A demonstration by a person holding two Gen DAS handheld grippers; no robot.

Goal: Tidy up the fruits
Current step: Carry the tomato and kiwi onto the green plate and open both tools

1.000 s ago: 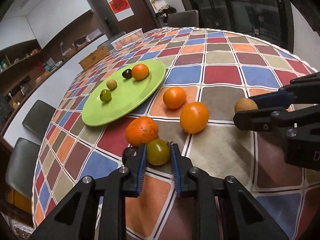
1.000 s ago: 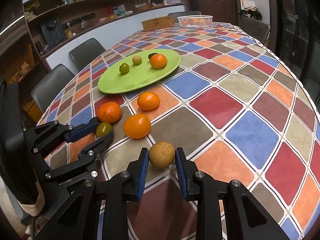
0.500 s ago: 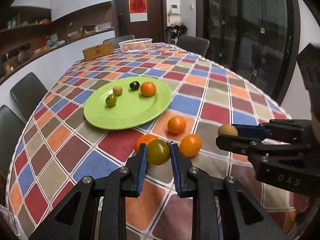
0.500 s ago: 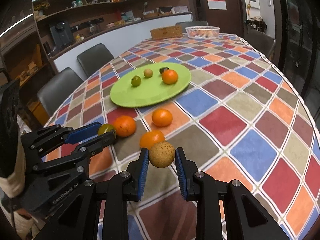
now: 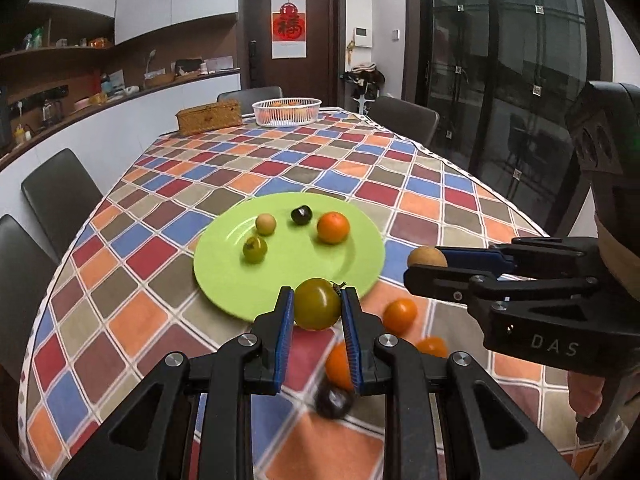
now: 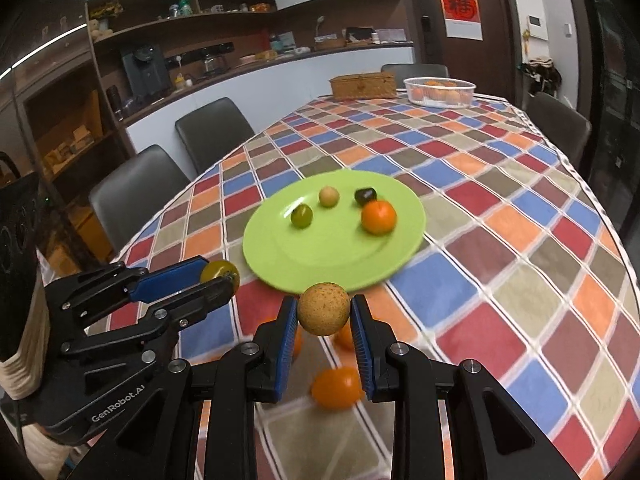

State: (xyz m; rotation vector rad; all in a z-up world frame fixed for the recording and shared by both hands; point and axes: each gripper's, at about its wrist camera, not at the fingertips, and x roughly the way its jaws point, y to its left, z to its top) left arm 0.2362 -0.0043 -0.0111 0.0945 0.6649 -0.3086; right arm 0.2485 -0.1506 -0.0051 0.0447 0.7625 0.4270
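Left gripper: we pinch a green tomato, lifted near the green plate
Right gripper: we pinch a tan round fruit, lifted
Risk: round fruits roll off the shallow plate, or knock the orange there

The left gripper lifted the green tomato off the tablecloth and carried it toward twelve o'clock, to the green plate. The right gripper likewise raised the brown fruit toward the plate's near rim.
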